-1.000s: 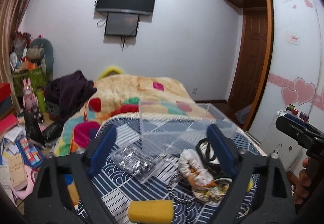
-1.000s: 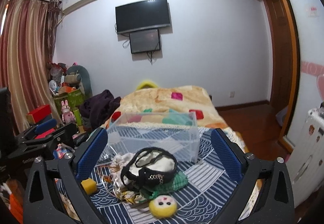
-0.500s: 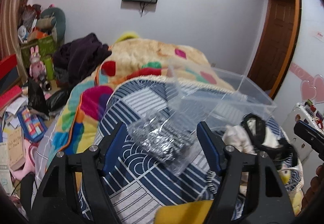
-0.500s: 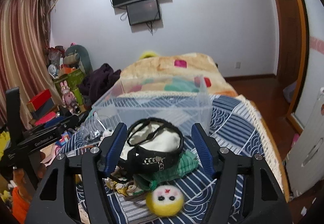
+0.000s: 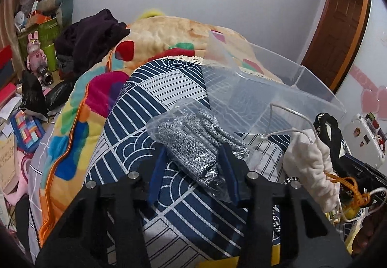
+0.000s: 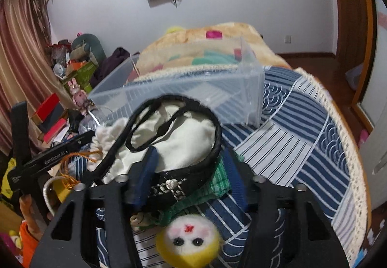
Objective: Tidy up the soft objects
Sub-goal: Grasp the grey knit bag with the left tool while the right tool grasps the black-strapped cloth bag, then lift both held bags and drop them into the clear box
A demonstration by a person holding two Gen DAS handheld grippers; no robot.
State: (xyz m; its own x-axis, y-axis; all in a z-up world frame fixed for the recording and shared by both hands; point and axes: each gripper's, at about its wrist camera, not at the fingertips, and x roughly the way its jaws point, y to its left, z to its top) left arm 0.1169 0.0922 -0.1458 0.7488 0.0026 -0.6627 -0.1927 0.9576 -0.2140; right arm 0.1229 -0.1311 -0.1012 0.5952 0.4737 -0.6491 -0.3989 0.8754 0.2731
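A clear plastic bag of grey knit gloves (image 5: 193, 137) lies on the blue-and-white bed cover (image 5: 150, 88). My left gripper (image 5: 193, 149) straddles the bag with its jaws closing, and both blue pads touch the bag's sides. My right gripper (image 6: 189, 154) is closing around a black-rimmed pouch with white lining (image 6: 183, 132) that rests on a green cloth (image 6: 217, 180). Its pads press into the pouch's sides. A yellow plush face (image 6: 188, 241) lies under the right gripper. A white ruffled cloth (image 5: 312, 166) sits between the two piles. An empty clear plastic box (image 6: 193, 96) stands just behind them.
A colourful blanket (image 5: 169, 33) and a heap of dark clothes (image 5: 92, 35) lie farther up the bed. Boxes, toys and papers (image 5: 26, 108) crowd the floor on the left. The bed's lace edge (image 6: 350, 147) drops off to the right, by a wooden door (image 5: 338, 26).
Both grippers have dropped and tipped down toward the bed while their jaws narrowed. The left now brackets the glove bag, the right brackets the black-rimmed pouch.
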